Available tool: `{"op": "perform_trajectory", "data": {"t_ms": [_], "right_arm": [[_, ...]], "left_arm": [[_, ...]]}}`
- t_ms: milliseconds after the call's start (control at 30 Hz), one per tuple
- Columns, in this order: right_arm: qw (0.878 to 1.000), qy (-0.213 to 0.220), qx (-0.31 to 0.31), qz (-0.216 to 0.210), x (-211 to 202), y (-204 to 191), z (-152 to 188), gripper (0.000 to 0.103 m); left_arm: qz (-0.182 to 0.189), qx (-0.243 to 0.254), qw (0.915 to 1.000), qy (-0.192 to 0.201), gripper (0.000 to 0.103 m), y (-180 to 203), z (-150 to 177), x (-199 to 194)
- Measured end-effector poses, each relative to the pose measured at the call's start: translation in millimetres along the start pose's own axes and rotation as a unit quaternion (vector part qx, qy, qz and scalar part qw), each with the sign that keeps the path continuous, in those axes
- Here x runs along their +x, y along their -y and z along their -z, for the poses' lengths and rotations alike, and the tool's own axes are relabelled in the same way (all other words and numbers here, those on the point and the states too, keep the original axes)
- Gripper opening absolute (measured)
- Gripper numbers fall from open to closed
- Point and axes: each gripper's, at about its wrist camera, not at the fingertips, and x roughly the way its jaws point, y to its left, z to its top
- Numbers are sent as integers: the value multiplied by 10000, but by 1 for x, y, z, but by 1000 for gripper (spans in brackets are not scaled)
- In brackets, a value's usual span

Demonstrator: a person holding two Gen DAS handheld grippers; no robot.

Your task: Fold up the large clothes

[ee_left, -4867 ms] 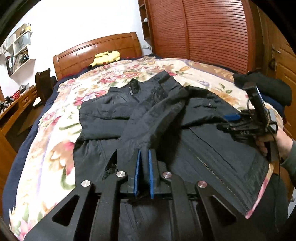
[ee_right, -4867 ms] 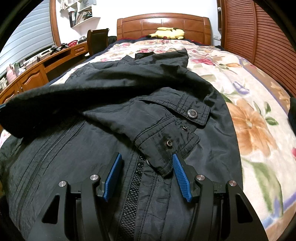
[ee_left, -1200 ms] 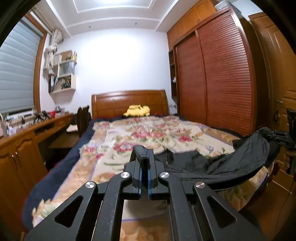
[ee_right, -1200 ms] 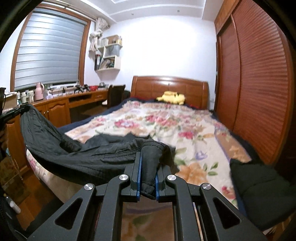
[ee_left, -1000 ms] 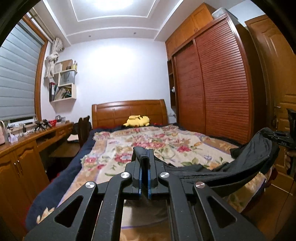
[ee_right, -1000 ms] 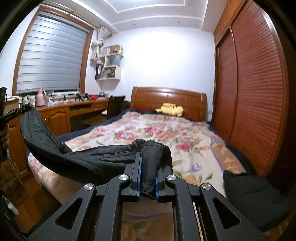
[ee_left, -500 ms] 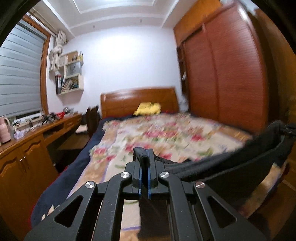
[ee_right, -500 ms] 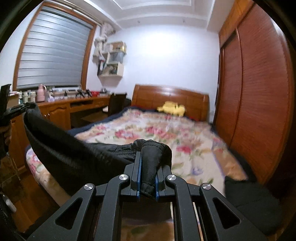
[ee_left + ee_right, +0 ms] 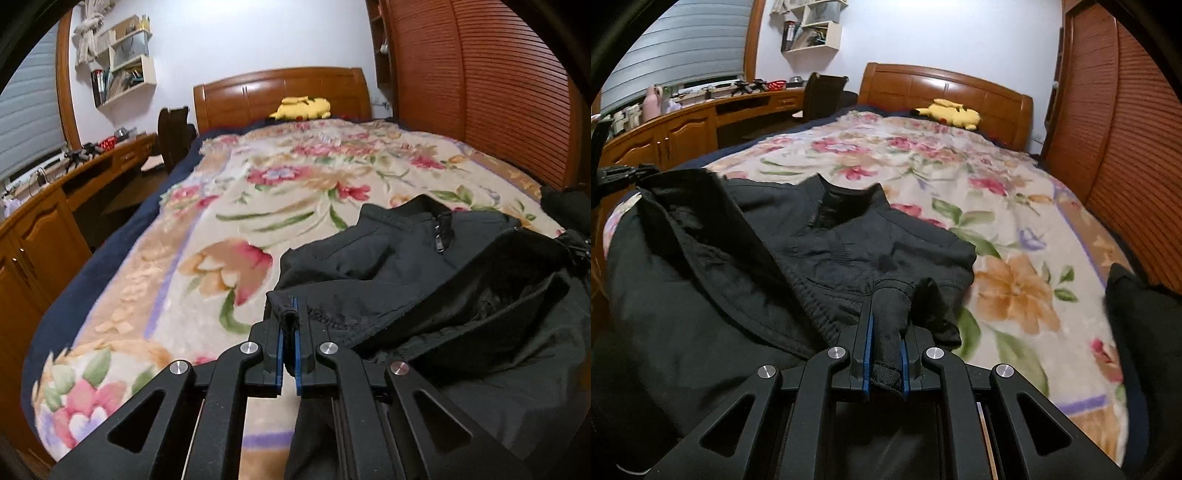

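Observation:
A large black jacket [image 9: 436,266] lies across the near end of the bed, its collar and zip pointing toward the headboard; it also fills the left of the right wrist view [image 9: 746,258]. My left gripper [image 9: 290,321] is shut on the jacket's hem edge at its left corner. My right gripper [image 9: 886,325] is shut on a thick bunch of the hem at the right corner. The hem stretches between both grippers, folded up over the jacket's body. The other gripper shows at each view's far edge [image 9: 576,243] [image 9: 617,173].
The bed has a floral blanket [image 9: 258,177] and a wooden headboard [image 9: 280,92] with a yellow plush toy [image 9: 949,110]. A wooden desk [image 9: 683,125] and chair [image 9: 173,129] stand left. A slatted wardrobe [image 9: 498,92] stands right. A dark folded garment [image 9: 1141,314] lies at the bed's right corner.
Both grippers have come down and forward from high in the air, laying the jacket on the bed with the hem carried over its body. Both remain shut on the hem.

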Motion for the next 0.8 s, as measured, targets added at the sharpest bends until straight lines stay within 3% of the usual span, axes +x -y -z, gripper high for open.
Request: {"op": "perform_trajectory", "data": {"t_ms": [133,267,567,800], "right_arm": [[9996,87,248,-115,22,17,-26,11],[9981,238,547,-125,48,45,-48,12],[9960,260,825,230,133,84,-103,12],[9946,-106,941,428,188,90,-120,13]], "left_arm": [[122,-130,9998,-12,5,-4,-14,20],[-24,-46,9999,98,5,0,-43,37],[-313,-66,9984,463,5,8,-116,82],[-289,-254,9988,314,5,8,-125,118]]}}
